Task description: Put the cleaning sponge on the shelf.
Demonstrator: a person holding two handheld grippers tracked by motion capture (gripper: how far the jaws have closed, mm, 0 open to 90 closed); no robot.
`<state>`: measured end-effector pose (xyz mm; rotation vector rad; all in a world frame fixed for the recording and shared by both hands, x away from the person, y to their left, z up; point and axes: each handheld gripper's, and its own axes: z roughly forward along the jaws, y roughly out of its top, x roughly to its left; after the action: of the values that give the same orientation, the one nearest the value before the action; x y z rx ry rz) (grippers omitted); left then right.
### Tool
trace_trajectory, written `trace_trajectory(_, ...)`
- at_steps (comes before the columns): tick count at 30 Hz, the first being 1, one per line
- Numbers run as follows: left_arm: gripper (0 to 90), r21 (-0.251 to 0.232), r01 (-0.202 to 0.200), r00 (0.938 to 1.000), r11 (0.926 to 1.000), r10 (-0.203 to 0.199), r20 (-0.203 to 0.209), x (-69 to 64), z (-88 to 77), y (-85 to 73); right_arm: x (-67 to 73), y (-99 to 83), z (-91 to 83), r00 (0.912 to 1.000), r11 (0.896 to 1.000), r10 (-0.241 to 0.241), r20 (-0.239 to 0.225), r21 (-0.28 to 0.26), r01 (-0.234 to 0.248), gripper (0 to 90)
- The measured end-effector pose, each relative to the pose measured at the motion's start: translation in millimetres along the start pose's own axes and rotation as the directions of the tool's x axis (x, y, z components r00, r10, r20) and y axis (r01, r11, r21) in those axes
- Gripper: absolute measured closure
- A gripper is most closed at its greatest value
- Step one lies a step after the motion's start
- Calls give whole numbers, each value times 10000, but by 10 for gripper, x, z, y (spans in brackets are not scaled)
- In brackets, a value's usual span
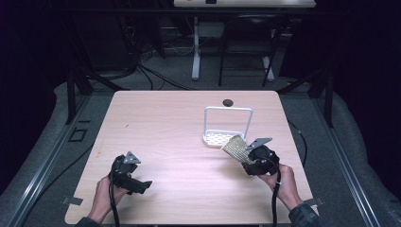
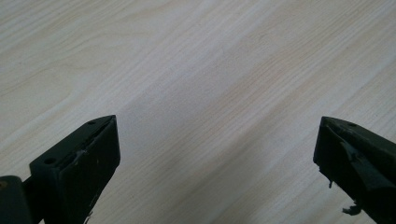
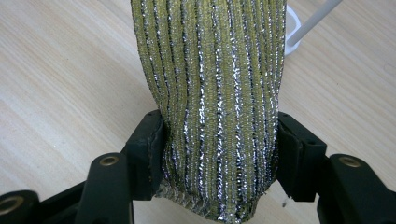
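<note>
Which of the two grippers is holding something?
The right gripper: its jaws are shut on the yellow-and-silver scouring pad. The left gripper has its jaws wide apart over the bare table.

Left hand (image 1: 105, 193) low at near left, holding left gripper (image 1: 142, 186) just above the table, jaws spread wide, pointing right and slightly near. Right hand (image 1: 283, 182) at near right, holding right gripper (image 1: 238, 152) raised and angled far-left, jaws pressed in on both sides of a sponge (image 1: 235, 147). Both forearms entering from near edge.
</note>
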<state>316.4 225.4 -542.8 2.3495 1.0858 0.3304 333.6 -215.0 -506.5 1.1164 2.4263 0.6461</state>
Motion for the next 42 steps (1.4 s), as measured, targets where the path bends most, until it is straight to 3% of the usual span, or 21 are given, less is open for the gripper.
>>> trace_trajectory(11,12,4,-60,10000,10000,60,-3,-6,-11,-1,32,168,38,9992,9993,-26,391,-380,41,411)
trace_trajectory(24,13,-1,-82,10000,10000,82,9,-10,-7,2,113,371,218,9969,9981,-292,736,-514,330,412)
trace_trajectory(42,14,-14,-123,9999,9999,123,43,-18,-5,3,93,496,409,9940,9993,-236,1065,-267,266,411)
